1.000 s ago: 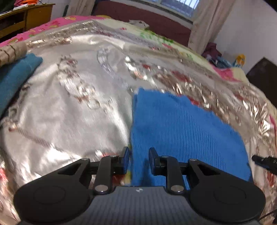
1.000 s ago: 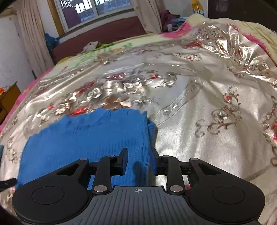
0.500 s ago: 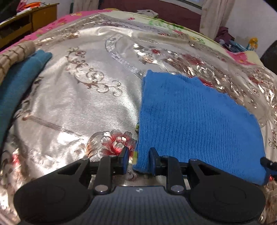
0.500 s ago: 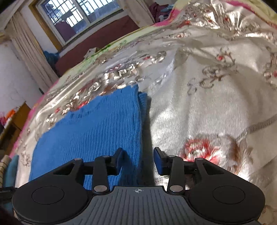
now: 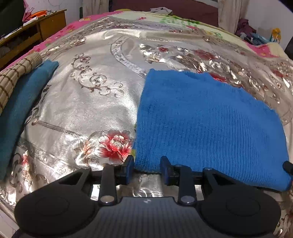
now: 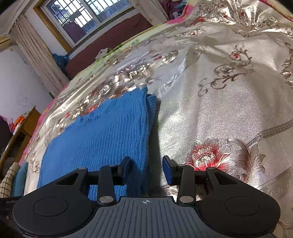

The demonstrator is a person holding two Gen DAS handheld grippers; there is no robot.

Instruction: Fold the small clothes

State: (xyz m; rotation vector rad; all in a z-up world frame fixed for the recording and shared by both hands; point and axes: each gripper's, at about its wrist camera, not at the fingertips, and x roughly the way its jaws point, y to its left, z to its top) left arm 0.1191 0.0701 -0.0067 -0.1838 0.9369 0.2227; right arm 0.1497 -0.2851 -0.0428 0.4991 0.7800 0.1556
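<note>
A bright blue knit garment (image 5: 201,124) lies folded flat on a silver flowered bedspread (image 5: 87,109). My left gripper (image 5: 147,163) sits low at its near left corner. Its jaws are opening, and the corner's edge lies between the fingers without being pinched. In the right wrist view the same blue garment (image 6: 102,135) stretches away to the left. My right gripper (image 6: 146,163) is open and straddles the garment's near right edge, with one finger over the knit and the other over the bedspread (image 6: 228,109). A dark tip of the right gripper (image 5: 287,165) shows at the left wrist view's right edge.
A teal garment (image 5: 20,109) and a beige checked cloth (image 5: 12,78) lie at the bed's left side. A wooden desk (image 5: 36,31) stands beyond them. A window (image 6: 87,16) with curtains is at the far end, and heaped clothes (image 5: 247,31) lie at the far right.
Both grippers' jaws stand wider than before. The left gripper has drawn back to the garment's near left corner. The right gripper has sunk and rolled, so its view now tilts.
</note>
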